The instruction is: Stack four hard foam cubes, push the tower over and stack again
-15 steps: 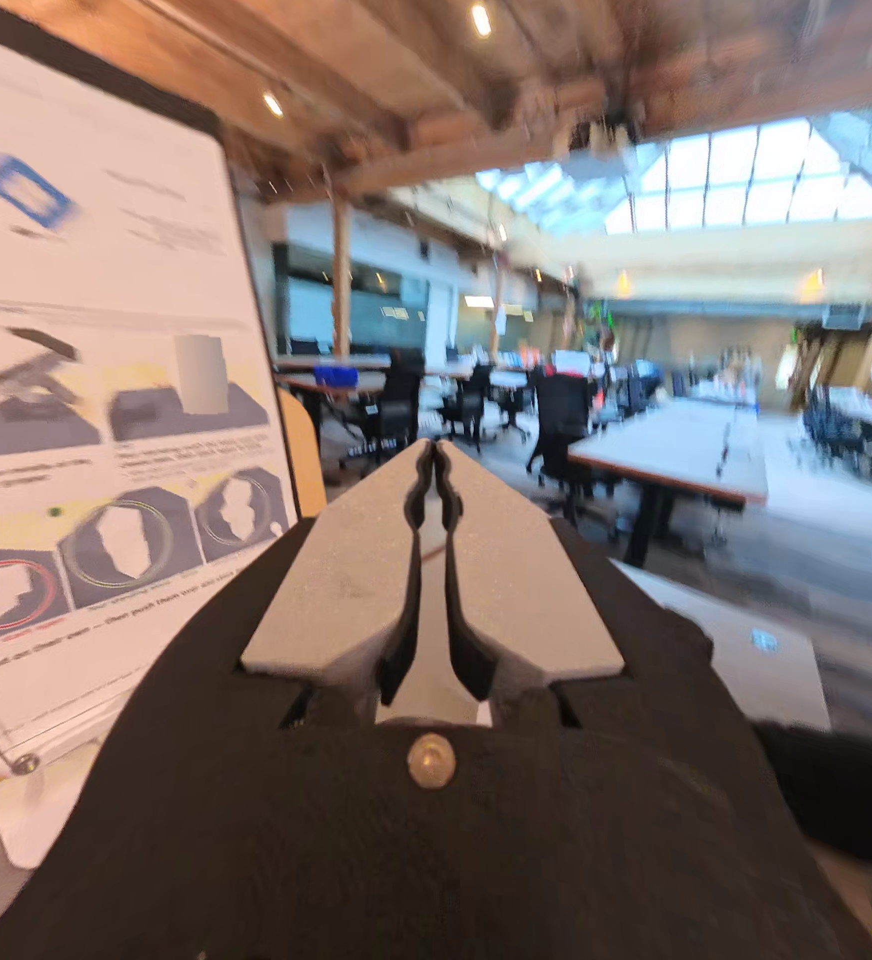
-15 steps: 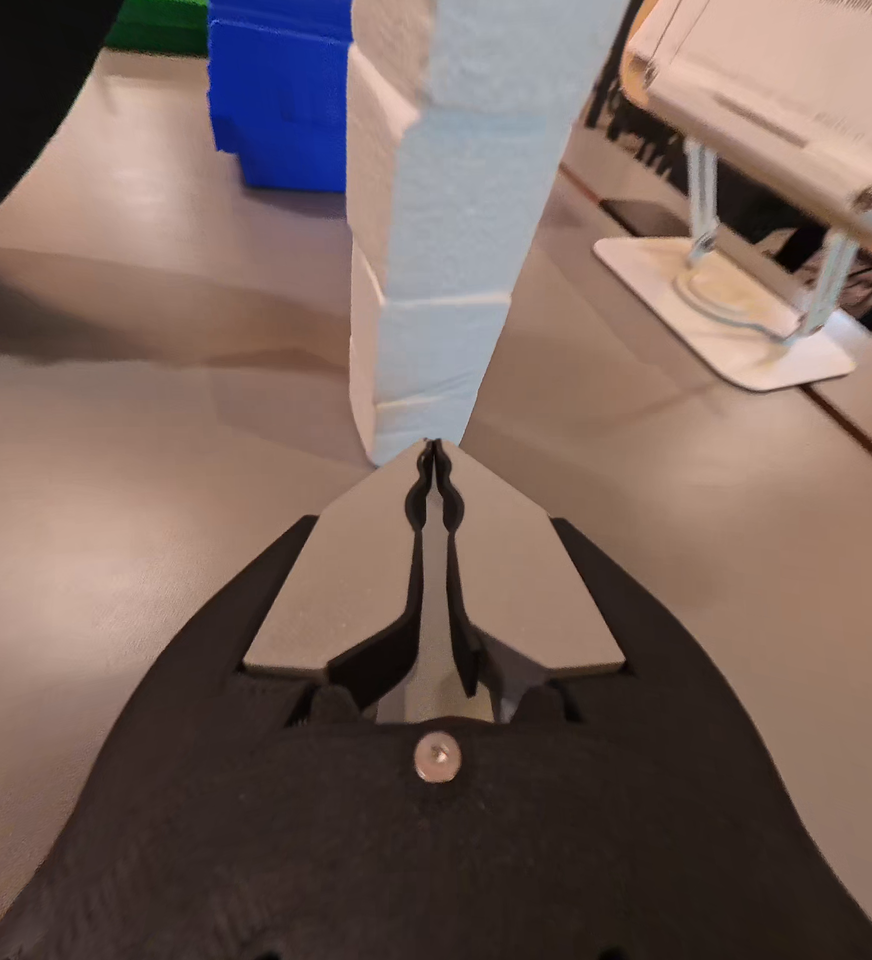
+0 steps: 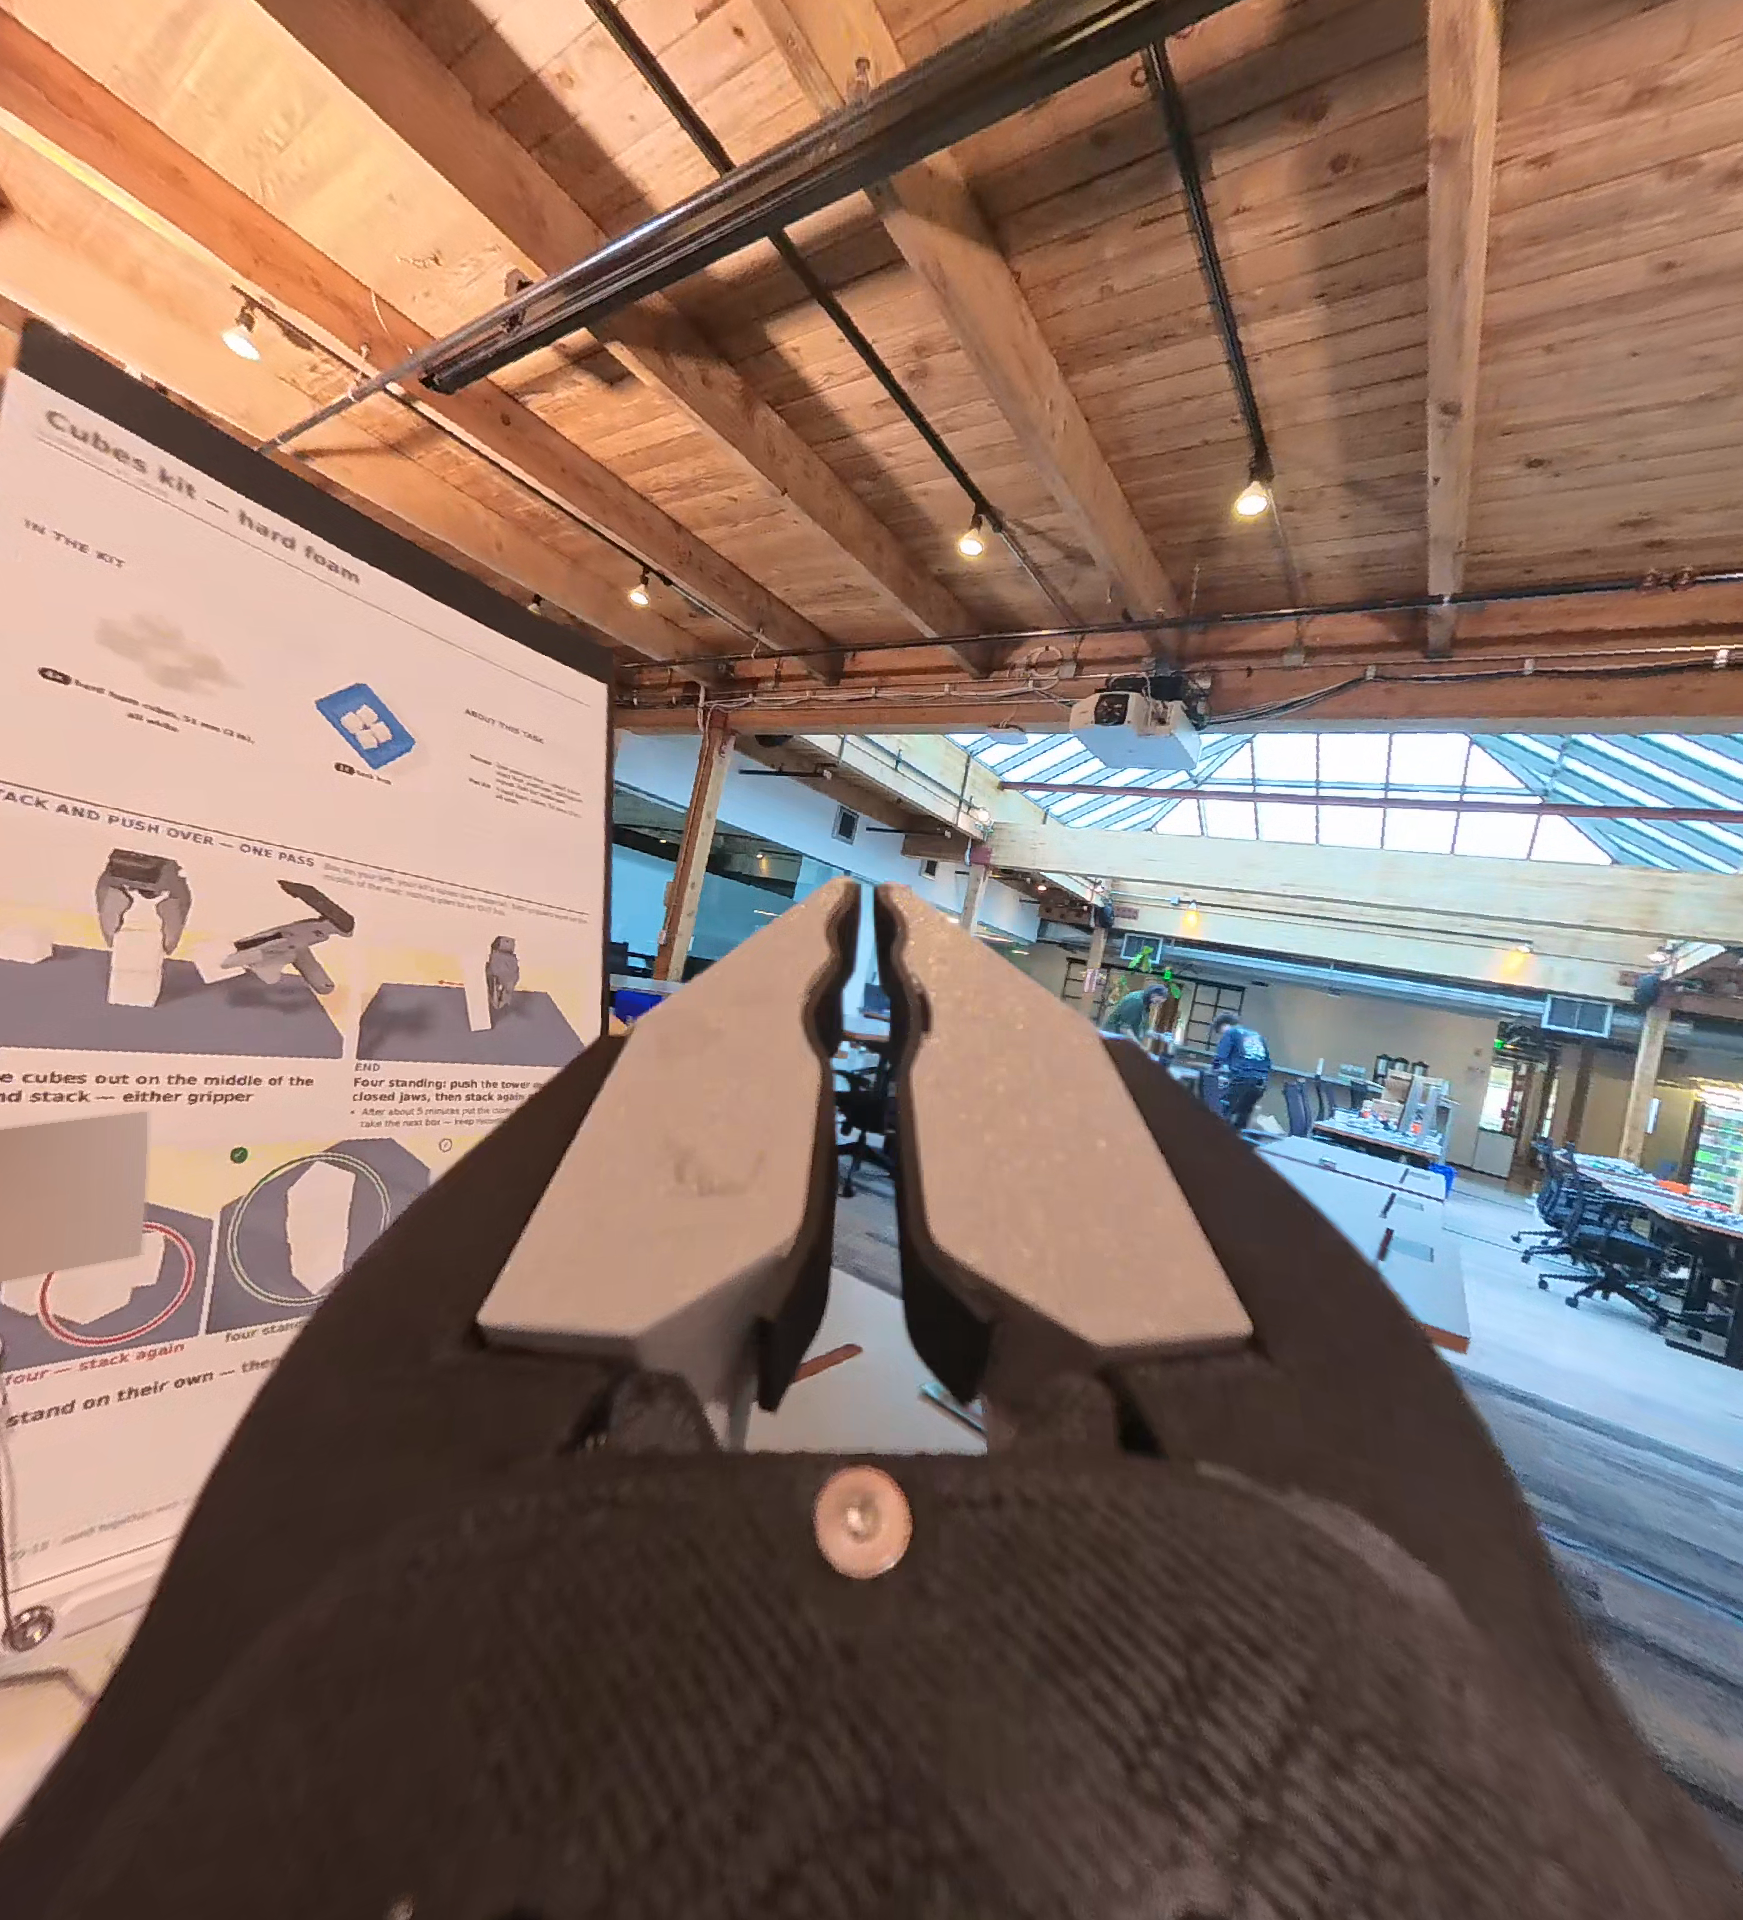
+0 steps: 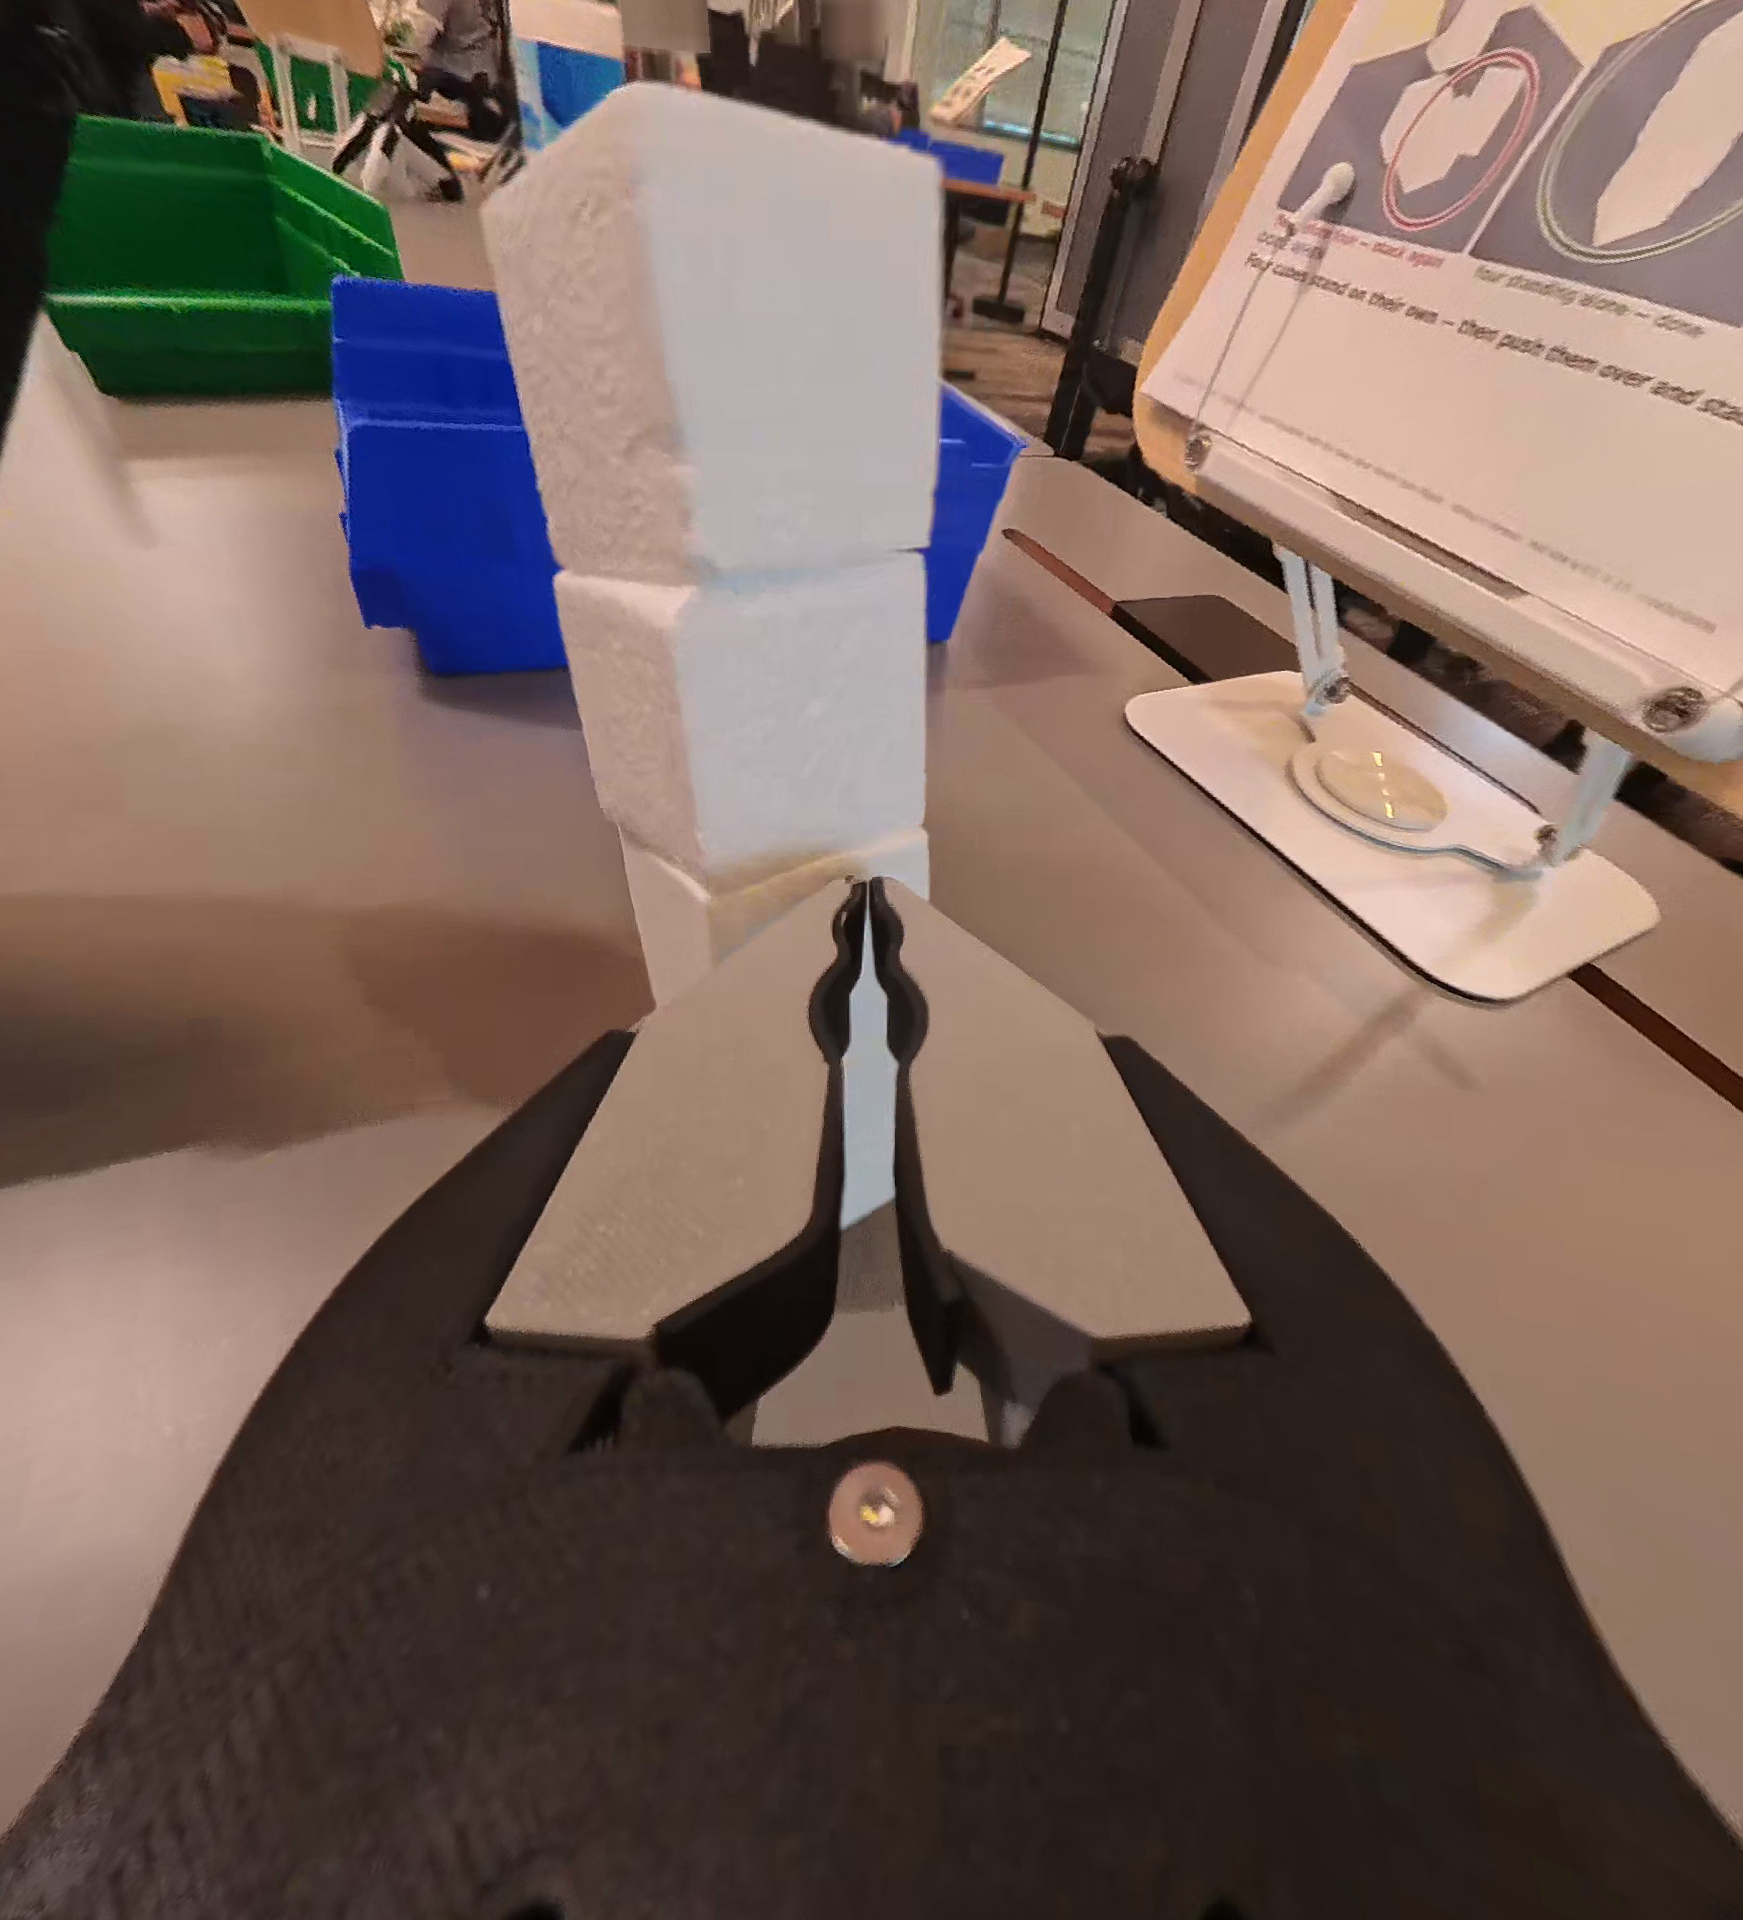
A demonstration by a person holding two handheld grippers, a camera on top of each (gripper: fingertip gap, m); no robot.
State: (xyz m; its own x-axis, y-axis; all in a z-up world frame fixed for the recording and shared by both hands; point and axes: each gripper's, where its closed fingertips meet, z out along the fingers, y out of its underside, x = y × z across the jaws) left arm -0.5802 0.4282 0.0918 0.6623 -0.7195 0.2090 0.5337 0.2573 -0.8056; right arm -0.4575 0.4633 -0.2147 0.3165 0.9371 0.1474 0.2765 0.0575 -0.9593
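The right claw (image 4: pixel 865 883), tips together, sits against the white foam tower (image 4: pixel 732 520) on the tabletop (image 4: pixel 223 831). The left claw (image 3: pixel 867 894), nearly together, points up, empty.

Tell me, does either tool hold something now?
No. The right tool is shut and empty, pointing at the foam tower; the left tool is empty too.

Left gripper (image 3: pixel 867 904): tilted up, more ceiling (image 3: pixel 1054 312) in view. Right gripper (image 4: pixel 865 883): drawn in against tower (image 4: pixel 742 520), tips now at third cube down; tower top visible
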